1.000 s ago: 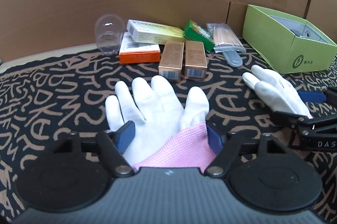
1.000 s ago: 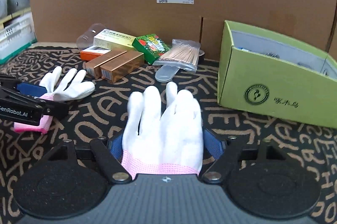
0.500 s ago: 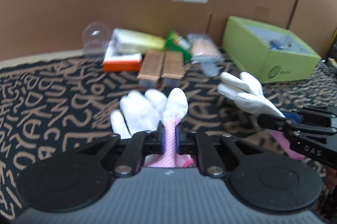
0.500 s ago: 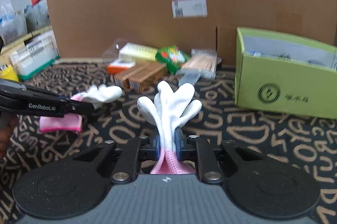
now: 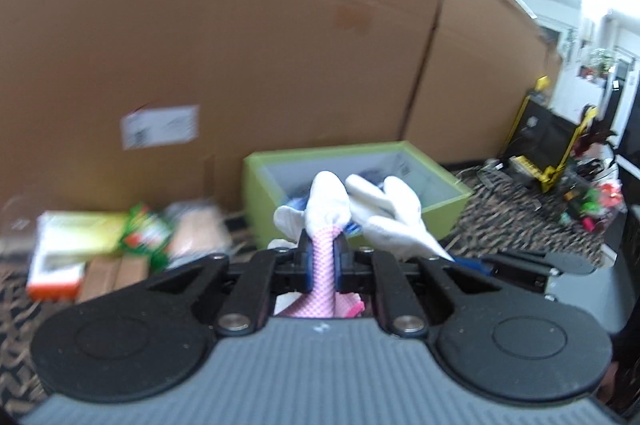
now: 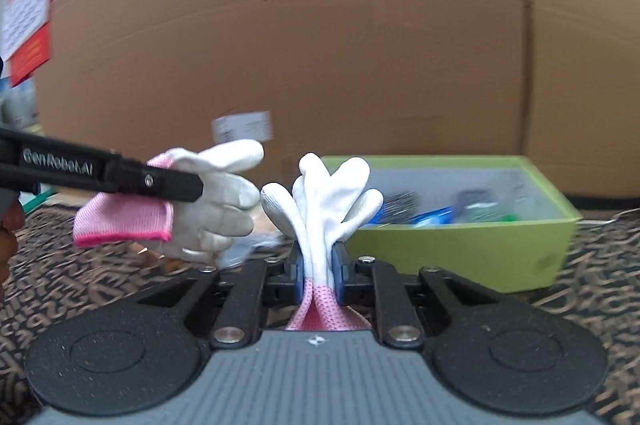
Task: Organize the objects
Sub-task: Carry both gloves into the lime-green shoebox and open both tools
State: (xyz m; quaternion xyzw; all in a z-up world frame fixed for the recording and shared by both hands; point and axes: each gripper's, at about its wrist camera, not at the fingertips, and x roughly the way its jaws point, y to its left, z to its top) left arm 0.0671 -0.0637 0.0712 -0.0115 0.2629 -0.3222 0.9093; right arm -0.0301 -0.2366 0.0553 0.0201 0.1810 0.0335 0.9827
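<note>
My left gripper [image 5: 323, 259] is shut on the pink cuff of a white glove [image 5: 326, 203], held up in the air. My right gripper [image 6: 318, 267] is shut on a second white glove [image 6: 328, 189] by its pink cuff, also lifted. In the right wrist view the left gripper [image 6: 188, 185] and its glove [image 6: 212, 193] hang at the left. In the left wrist view the second glove [image 5: 394, 213] shows just right of mine. Both gloves are held in front of the open green box [image 5: 448, 209], which also shows in the right wrist view [image 6: 460, 253] with several items inside.
A tall cardboard wall [image 6: 320, 65] stands behind the box. Small cartons, a green packet and a toothpick bag [image 5: 120, 241] lie blurred at the left on the patterned black-and-tan cloth [image 6: 600, 273]. Cluttered room gear [image 5: 560, 161] is at the far right.
Both grippers have risen off the cloth with their gloves and moved right, up to the green box. The gloves now hang close together.
</note>
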